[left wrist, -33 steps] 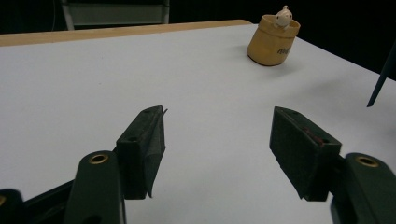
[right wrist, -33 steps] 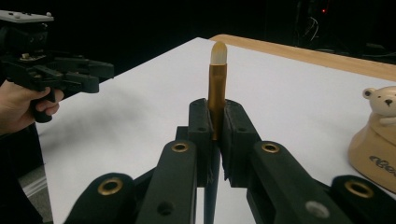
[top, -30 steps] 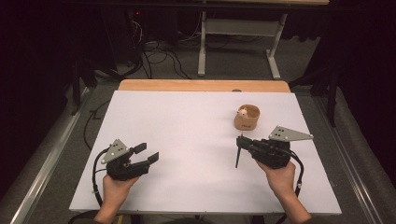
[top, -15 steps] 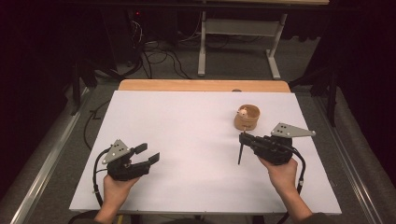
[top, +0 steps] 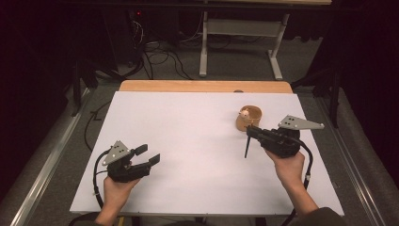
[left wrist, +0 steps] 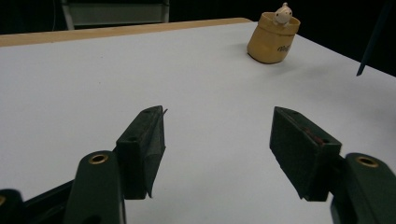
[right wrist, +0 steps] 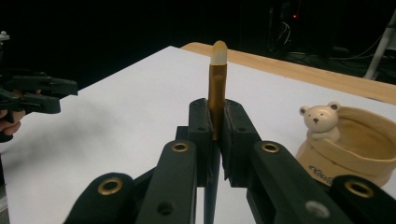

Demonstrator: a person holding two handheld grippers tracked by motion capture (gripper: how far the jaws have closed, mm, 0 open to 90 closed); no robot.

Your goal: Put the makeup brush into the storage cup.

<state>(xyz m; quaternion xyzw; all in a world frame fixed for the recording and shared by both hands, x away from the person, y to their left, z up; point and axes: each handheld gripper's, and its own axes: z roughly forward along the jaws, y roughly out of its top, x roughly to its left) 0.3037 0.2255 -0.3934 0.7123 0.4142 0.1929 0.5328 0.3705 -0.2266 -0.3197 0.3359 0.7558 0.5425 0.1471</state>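
dark room, white table [top: 197, 141]; left gripper [top: 149, 154] spread empty, right gripper [right wrist: 215, 122] pinching a pen [right wrist: 216, 93] near the bear cup [top: 248, 118].

Right gripper [top: 250, 132] grips a dark pen [top: 246, 147] beside the cup [top: 248, 118]

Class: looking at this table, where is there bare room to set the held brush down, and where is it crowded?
Bare: the white table between the left gripper and right gripper. Crowded: around the bear cup, beside the right gripper holding the brush.

pen [right wrist: 217, 100] lower shaft: hidden behind fingers [right wrist: 201, 140] | cup [right wrist: 355, 149] print: cut off
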